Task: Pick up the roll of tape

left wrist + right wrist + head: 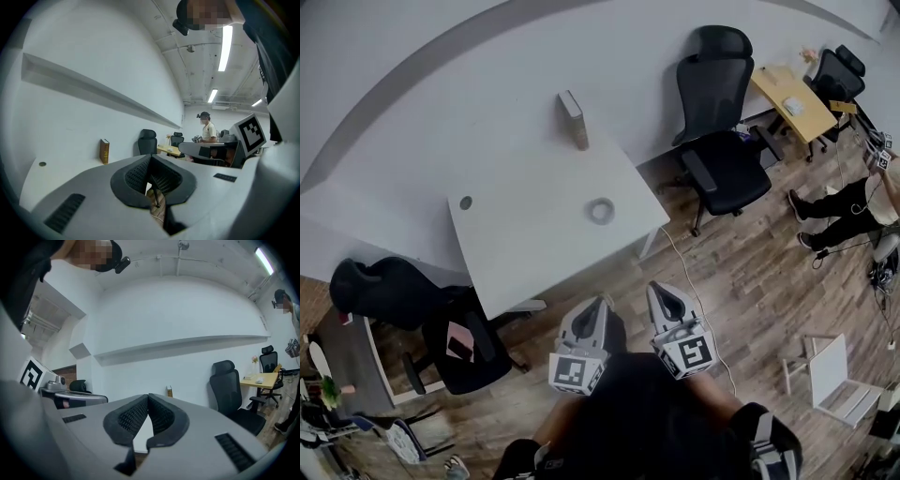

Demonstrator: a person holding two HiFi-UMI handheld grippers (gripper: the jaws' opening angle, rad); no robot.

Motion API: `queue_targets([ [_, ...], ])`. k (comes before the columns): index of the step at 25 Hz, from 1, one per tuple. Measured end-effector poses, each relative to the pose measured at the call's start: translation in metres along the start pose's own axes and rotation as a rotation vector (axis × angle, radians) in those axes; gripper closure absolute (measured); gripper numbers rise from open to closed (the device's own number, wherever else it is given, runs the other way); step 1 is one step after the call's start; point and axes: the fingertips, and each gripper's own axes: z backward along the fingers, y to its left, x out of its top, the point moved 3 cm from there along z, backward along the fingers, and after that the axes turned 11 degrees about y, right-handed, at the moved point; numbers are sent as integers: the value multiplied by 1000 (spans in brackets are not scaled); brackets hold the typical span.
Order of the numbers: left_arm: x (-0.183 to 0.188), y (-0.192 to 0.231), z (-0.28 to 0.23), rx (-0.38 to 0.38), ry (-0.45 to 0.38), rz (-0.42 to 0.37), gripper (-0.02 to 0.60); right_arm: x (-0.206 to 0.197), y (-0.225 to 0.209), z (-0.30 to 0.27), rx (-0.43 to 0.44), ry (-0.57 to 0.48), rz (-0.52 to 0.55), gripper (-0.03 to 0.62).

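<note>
The roll of tape, a pale ring, lies flat on the white table near its right side. My left gripper and right gripper hang side by side over the wooden floor, short of the table's near edge. Both point towards the table with their jaws together and nothing between them. In the left gripper view the left gripper is shut; the tape does not show there. The right gripper is shut too in its own view.
A brown book stands upright at the table's far edge against the wall. A black office chair stands right of the table, another chair at its left. A cable runs over the floor. A person is at the far right.
</note>
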Motion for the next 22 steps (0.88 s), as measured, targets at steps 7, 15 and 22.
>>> queue_targets([
  [7,39,77,-73,-26,18,-6,558,36,-33,-92,-45,6,4,582],
  [15,55,141,-133,-39,83,-64,558,61,-50,-171,-54,26,15,582],
  [22,24,181,-184,32,195,-12,558,70,-65,-222,-17,50,43,582],
])
